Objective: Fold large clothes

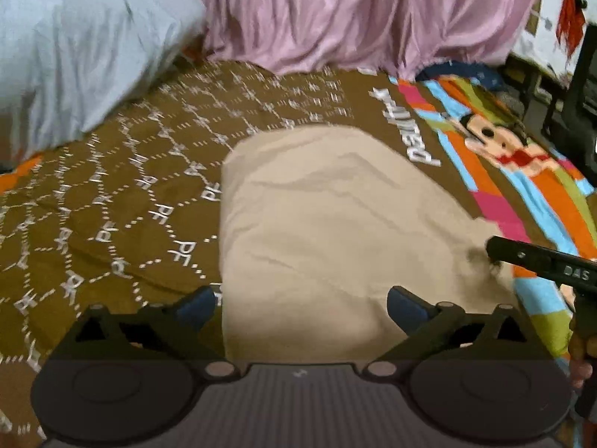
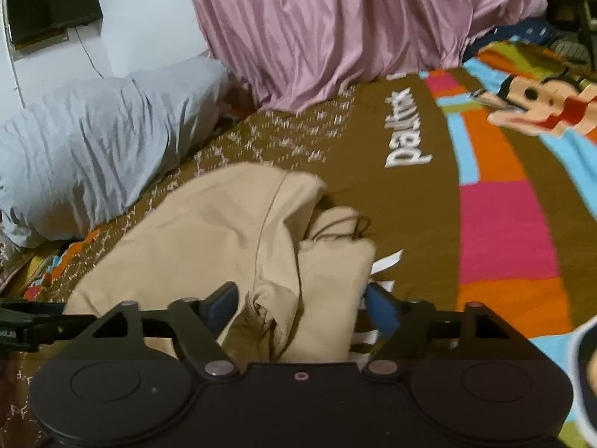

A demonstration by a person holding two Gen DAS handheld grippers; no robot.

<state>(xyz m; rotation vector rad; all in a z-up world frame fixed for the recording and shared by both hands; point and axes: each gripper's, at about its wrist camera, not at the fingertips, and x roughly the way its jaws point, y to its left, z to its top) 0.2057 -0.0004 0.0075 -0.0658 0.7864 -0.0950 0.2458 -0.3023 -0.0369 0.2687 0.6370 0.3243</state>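
Nearest the left wrist camera, the left gripper [image 1: 301,304] hovers with its fingers spread wide, empty, the blue pads on either side of the near edge of the beige garment [image 1: 328,224]. No contact with the cloth can be confirmed from this view. Left of the garment, the brown patterned bedspread [image 1: 112,186] lies exposed, with a grey pillow [image 1: 74,56] at the far left and a pink curtain [image 1: 354,11] hanging behind. On the right, the right gripper [image 1: 541,265] enters the frame beside the garment's right edge.

In the right wrist view, the right gripper [image 2: 302,304] also has its fingers apart; bunched beige cloth sits between them, but they are not closed on it. A dark drawstring [image 2: 343,227] and white labels [image 2: 388,261] show at the crumpled right end, which suggests a waistband, though the garment type cannot be confirmed. To the right, the bedspread carries white lettering and a cartoon print [image 2: 533,104].

Assessment: the garment lies on the bed partly folded, smooth on the left, rumpled on the right. The step in hand appears to be positioning for a grasp. The next move calls for closing both grippers on matching edges, gathering the loose right end, then carrying it over evenly.
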